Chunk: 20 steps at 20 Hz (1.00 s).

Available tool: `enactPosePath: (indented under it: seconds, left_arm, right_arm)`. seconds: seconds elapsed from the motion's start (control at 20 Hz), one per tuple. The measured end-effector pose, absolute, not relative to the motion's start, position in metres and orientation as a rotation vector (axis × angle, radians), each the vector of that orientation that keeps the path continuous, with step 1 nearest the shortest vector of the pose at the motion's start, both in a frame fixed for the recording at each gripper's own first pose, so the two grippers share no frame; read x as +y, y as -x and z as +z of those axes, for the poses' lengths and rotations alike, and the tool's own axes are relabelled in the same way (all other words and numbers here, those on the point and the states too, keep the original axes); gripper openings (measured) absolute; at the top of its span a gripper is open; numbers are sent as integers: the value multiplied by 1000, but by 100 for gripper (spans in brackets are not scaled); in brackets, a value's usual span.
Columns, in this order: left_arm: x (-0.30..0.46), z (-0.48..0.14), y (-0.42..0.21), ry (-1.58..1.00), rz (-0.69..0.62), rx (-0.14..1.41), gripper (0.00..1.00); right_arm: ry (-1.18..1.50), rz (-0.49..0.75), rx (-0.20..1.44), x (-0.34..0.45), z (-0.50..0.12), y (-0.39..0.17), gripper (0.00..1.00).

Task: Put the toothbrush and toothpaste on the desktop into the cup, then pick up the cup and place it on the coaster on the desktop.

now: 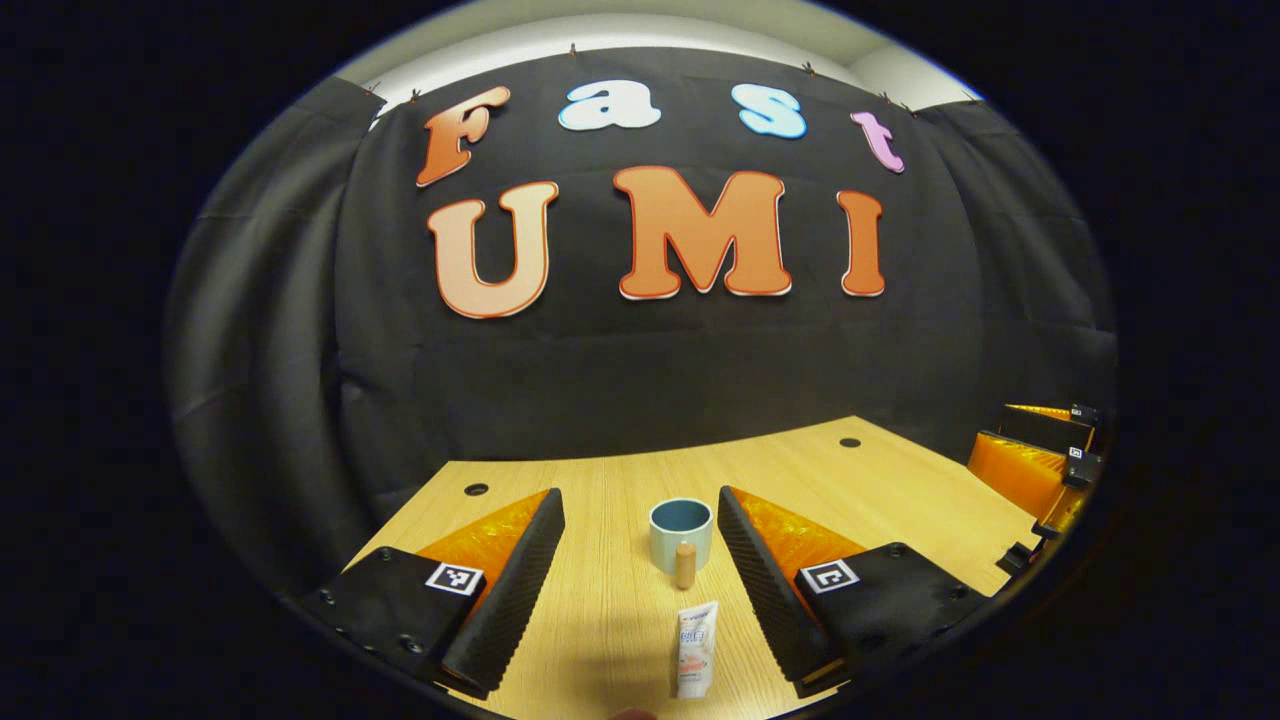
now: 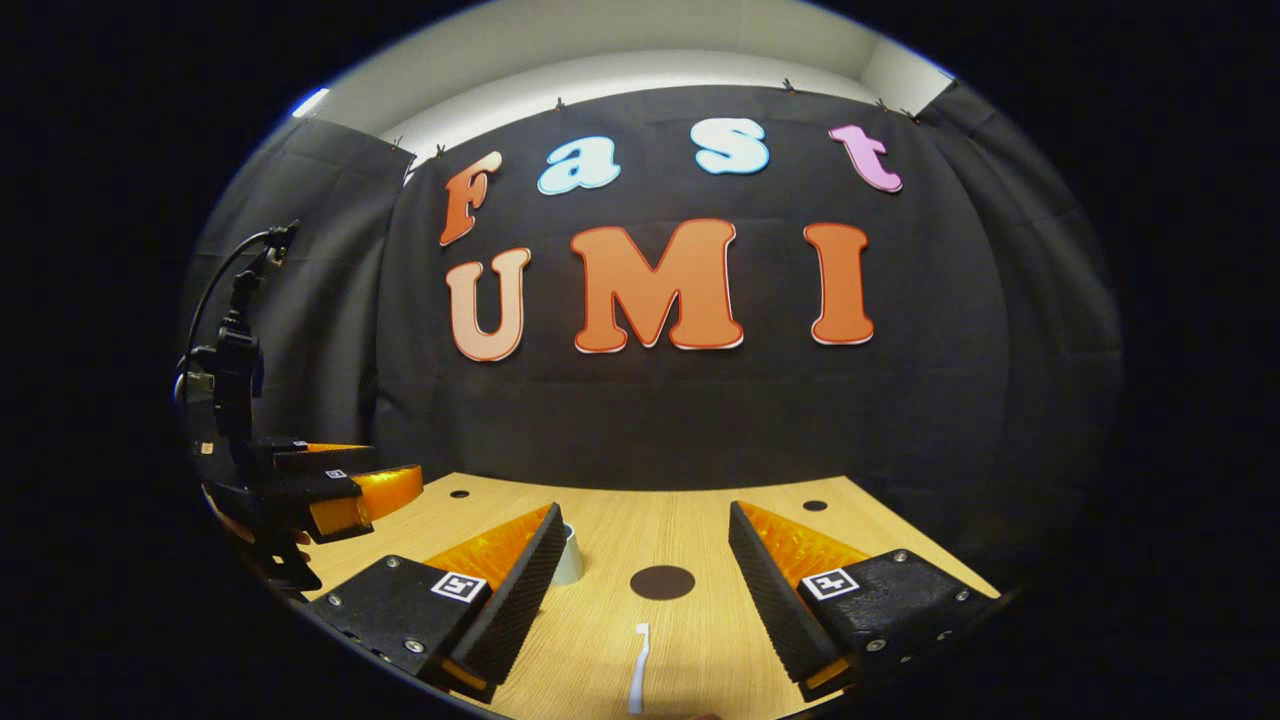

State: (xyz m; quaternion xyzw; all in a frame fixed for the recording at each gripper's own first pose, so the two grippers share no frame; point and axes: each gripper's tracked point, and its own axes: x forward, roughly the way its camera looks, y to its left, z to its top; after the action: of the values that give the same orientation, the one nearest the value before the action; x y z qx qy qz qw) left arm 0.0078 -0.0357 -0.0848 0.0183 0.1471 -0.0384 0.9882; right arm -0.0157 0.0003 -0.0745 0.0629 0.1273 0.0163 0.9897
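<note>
White toothpaste [image 1: 697,648] lies on the bench [image 1: 600,600] near your released left tongs [image 1: 640,580]; grasp it first; right tongs [image 2: 645,590] gape too.

cup [image 2: 568,553] half hidden behind right hand-held gripper finger, toothbrush [image 2: 638,668] bottom end cut off at edge, toothpaste [image 1: 696,650] print too small to read

Both cameras sit low over the worktop [image 1: 600,600], facing the booth's back wall. The left gripper view looks from the left, the right gripper view alongside; both share the cup [image 1: 680,533].
</note>
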Motion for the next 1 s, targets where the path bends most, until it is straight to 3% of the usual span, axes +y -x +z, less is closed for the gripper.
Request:
enactPosePath:
  seconds: [1.0]
  left_arm:
    - [-79, -232, 5, -36, -213, 720, 100]
  right_arm:
    - [-158, 48, 639, 12, -199, 25, 99]
